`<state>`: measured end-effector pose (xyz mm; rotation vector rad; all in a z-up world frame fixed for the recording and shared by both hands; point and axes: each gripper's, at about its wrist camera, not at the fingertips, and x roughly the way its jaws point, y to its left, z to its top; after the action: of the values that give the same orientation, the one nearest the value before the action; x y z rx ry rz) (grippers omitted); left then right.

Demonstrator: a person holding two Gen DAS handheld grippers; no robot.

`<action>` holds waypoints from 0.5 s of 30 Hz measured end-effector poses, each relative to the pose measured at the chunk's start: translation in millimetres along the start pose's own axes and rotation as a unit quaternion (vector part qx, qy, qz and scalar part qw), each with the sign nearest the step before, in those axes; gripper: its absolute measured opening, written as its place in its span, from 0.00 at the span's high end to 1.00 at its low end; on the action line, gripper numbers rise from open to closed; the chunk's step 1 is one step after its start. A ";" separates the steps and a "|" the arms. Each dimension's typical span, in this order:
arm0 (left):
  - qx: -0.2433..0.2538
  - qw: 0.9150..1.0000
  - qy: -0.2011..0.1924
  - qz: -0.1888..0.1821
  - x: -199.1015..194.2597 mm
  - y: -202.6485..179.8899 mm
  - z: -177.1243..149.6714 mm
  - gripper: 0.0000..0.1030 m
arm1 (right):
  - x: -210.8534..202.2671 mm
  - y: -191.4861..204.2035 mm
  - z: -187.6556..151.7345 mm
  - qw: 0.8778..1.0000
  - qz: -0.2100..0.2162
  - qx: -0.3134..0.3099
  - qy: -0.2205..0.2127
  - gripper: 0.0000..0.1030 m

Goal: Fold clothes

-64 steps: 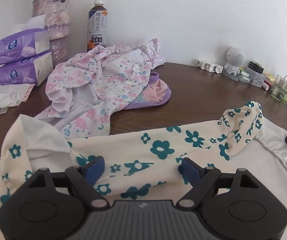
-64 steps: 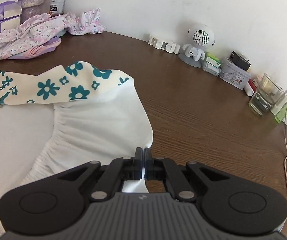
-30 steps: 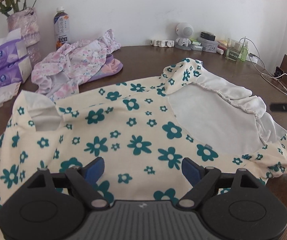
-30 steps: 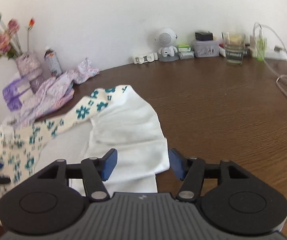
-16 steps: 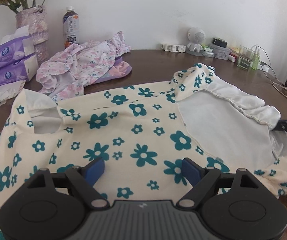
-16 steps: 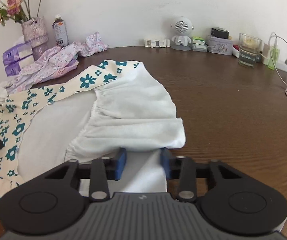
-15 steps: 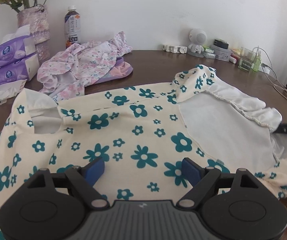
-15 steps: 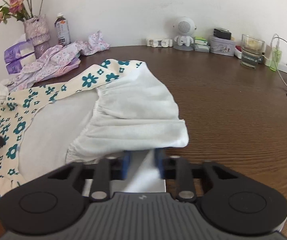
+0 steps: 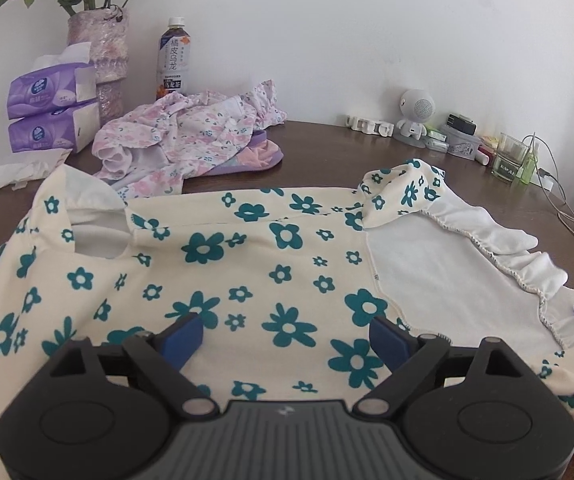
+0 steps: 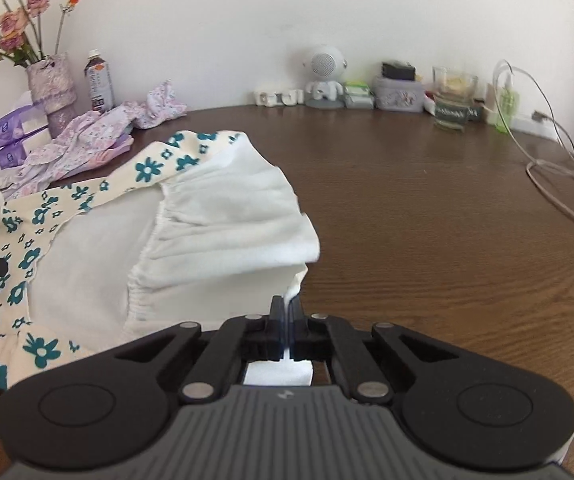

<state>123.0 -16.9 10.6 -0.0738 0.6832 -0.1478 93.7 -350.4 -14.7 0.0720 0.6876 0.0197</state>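
Since a second ago your right gripper (image 10: 287, 312) has clamped the floral garment's (image 9: 247, 264) white hem while your left gripper (image 9: 287, 336), opening wide and empty, must next pinch its near edge to fold.

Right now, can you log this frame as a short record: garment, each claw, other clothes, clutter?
garment: cream dress with teal flowers, spread on the brown table, white lining showing
left claw: jaws opening, hovering over the floral fabric, nothing gripped
right claw: shut on the white lining's edge
other clothes: pink floral heap near the wall
clutter: tea bottle, tissue packs, flower vase
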 end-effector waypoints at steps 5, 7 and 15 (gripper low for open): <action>-0.001 1.000 -0.002 -0.004 -2.1 1.6 -1.6 0.13 | -2.6 -3.1 -5.9 1.000 -0.002 0.004 0.008 0.99; 0.000 1.000 -0.003 -0.003 -2.1 1.2 -2.2 0.13 | -6.2 -2.4 -8.1 1.000 -0.005 0.001 0.011 0.98; -0.001 1.000 -0.005 -0.007 -2.9 2.9 -3.1 0.12 | -48.5 -43.3 -6.1 0.990 0.018 0.125 -0.069 0.93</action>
<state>119.1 -13.7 9.7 -0.0824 0.6721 -0.1603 52.2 -395.2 8.1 0.3246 0.5471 -0.0373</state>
